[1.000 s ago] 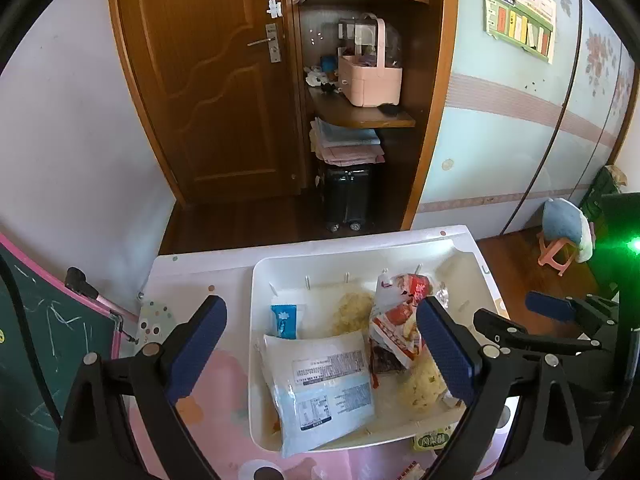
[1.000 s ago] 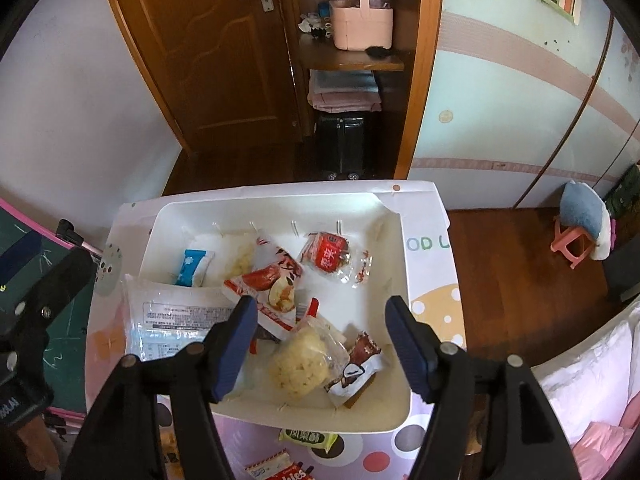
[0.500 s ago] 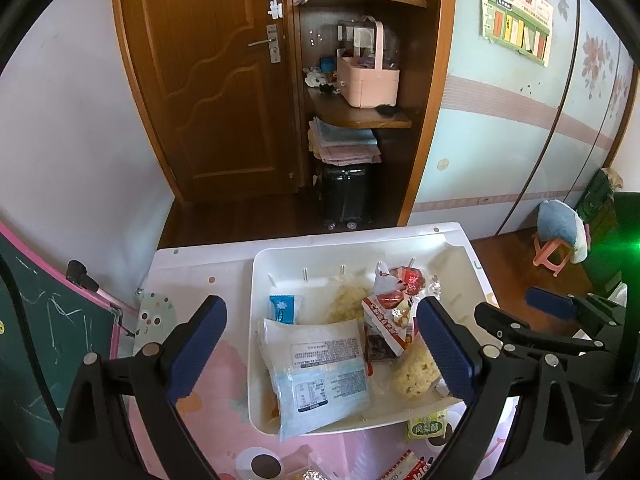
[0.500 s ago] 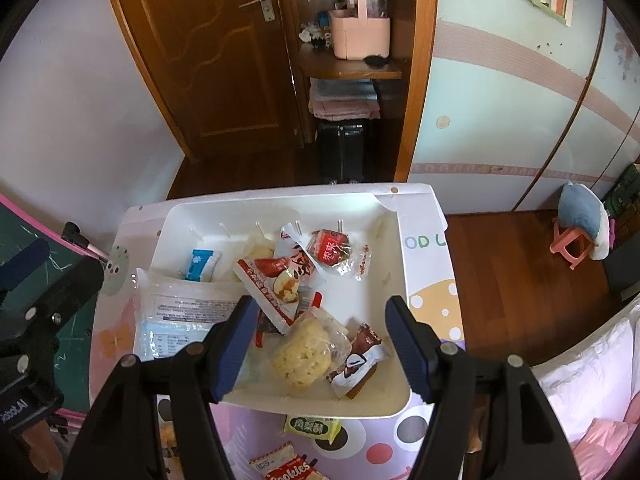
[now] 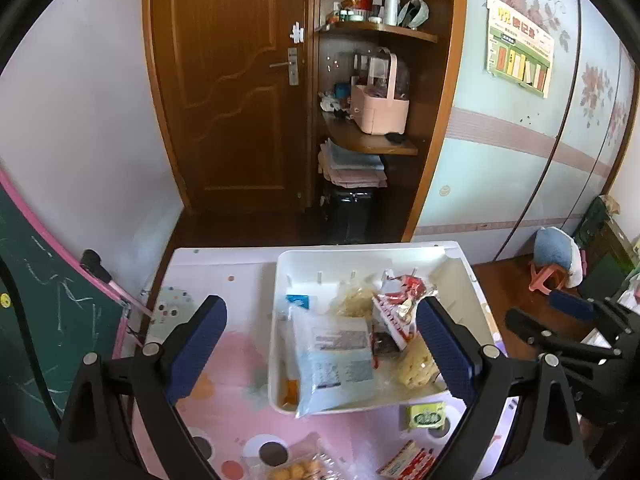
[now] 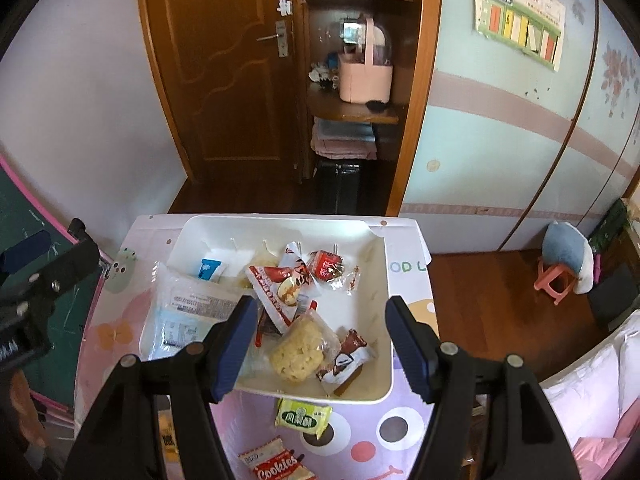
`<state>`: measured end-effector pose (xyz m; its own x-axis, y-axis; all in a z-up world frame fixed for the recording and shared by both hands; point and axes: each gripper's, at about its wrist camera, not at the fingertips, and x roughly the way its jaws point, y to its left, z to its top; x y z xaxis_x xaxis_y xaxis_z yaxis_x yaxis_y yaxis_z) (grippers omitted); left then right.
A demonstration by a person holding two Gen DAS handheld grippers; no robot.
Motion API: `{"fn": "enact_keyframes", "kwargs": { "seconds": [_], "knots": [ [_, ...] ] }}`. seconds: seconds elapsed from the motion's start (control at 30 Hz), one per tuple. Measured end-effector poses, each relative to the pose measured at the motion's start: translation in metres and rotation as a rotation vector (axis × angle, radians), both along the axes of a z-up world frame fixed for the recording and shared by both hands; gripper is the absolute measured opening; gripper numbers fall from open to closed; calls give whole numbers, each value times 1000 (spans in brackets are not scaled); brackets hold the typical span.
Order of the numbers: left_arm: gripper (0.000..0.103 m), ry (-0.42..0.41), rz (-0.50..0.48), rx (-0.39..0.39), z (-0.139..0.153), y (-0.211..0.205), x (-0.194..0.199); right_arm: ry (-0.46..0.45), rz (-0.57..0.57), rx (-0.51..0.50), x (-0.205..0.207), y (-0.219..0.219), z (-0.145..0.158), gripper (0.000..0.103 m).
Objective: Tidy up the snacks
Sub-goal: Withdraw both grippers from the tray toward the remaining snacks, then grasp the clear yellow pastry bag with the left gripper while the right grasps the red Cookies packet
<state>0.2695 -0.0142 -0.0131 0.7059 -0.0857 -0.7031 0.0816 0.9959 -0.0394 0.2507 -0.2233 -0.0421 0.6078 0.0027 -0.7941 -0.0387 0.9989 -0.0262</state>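
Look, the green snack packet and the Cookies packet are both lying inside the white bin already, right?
Not quite. The green snack packet and the Cookies packet both lie on the table, outside the white bin, near its front edge. The right wrist view shows it.

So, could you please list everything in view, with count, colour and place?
bin: one, white, on the table.
large flat packet: one, pale blue and white, lying over the bin's left rim.
small blue sachet: one, blue and white, at the bin's far left.
red and white snack packs: at least two, in the bin's middle.
yellow puffed cake: one, clear wrap, near the bin's front.
brown and white wrapper: one, at the bin's front right.
green packet: one, on the table before the bin.
cookies packet: one, red and white, nearer still.
table: one, pink patterned top.
left gripper: black with blue pads, open, empty.
right gripper: same, open, empty.
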Motion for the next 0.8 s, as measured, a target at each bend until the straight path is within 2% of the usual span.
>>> {"fn": "enact_keyframes", "kwargs": {
  "seconds": [0.27,0.4,0.53,0.73,0.8],
  "knots": [
    [95,-57,-68,95,0,5,-60,-26,21,8,-45,0,0,67],
    [95,-58,-109,137,-3,-2,-89,-39,37,27,-68,-1,-3,67],
    [95,-22,-147,140,-13,-6,-108,-22,53,15,-88,1,-11,67],
    [95,94,-201,113,-39,-9,-127,27,78,-32,-111,8,-27,67],
    [95,135,-218,100,-49,-10,-129,55,82,-17,-118,6,-37,67]
  ]
}}
